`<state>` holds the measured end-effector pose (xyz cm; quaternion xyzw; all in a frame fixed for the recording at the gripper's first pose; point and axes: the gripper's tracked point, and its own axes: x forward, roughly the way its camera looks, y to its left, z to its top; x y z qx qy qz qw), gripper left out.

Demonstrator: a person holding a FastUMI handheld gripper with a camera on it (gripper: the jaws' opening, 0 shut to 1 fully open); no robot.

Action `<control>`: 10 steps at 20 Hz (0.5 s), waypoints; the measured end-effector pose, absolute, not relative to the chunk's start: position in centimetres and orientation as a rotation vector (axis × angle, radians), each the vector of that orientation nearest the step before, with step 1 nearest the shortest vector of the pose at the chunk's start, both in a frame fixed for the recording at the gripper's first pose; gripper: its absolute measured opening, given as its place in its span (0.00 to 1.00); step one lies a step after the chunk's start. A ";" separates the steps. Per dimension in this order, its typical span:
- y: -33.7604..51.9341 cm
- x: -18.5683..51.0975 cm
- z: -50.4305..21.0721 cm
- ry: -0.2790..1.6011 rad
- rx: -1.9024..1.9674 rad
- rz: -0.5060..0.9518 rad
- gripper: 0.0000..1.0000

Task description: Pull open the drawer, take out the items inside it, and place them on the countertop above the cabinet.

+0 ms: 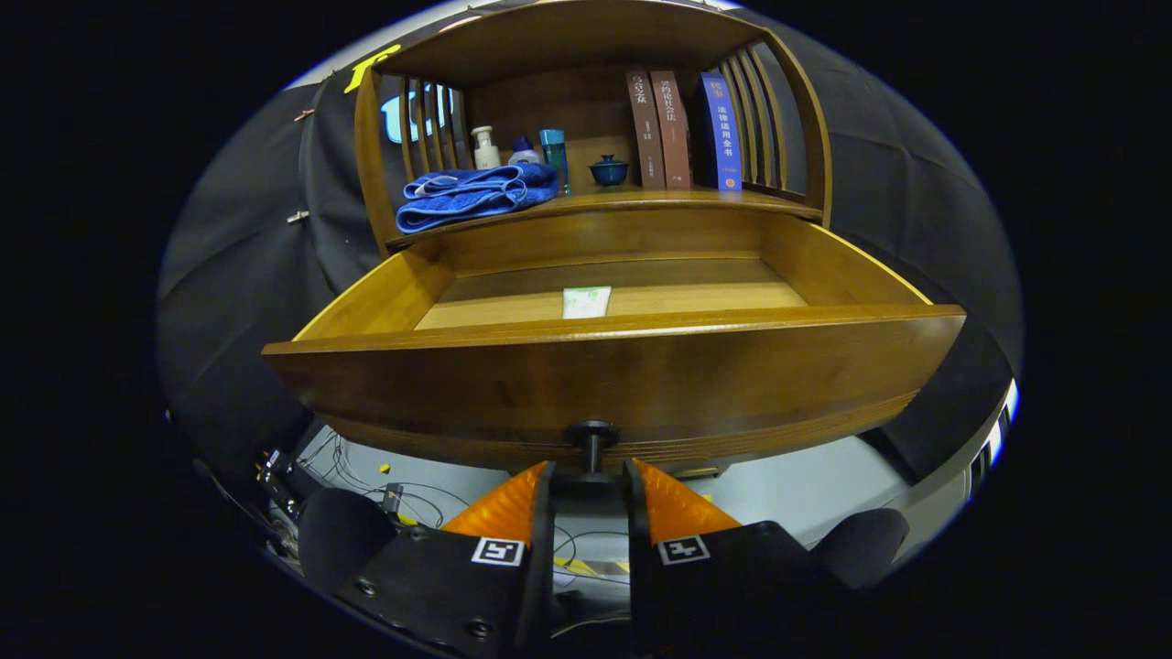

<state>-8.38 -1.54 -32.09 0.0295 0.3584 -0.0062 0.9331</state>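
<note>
- cabinet with open shelf top, straight ahead of the tool, wood all over
- drawer pulled out wide toward the tool, front panel just beyond the fingertips
- surface above the drawer carries a blue towel, bottles, a small bowl and books; bare strip at the front edge right of the towel looks like the drop spot
- tool low, below the drawer front, fingers apart with a narrow gap, either side of the drawer knob; can't tell if they press it
- small pale packet flat on the drawer floor, about centre, near the front wall
- key relation: packet lies up and forward of the tool, behind the drawer front, roughly on the tool's midline; judgement: tool must let go of the knob, rise over the front panel, then dip in
</note>
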 end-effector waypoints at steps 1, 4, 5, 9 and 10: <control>-1.5 -8.5 -32.1 0.734 0.061 -0.012 0.38; -1.5 -8.5 -32.1 0.746 0.063 -0.005 0.38; -1.5 -8.7 -32.3 0.761 0.063 -0.006 0.42; -1.9 -10.3 -30.1 0.787 0.073 -0.051 0.81; -1.9 -10.4 -29.0 0.776 0.075 -0.060 0.93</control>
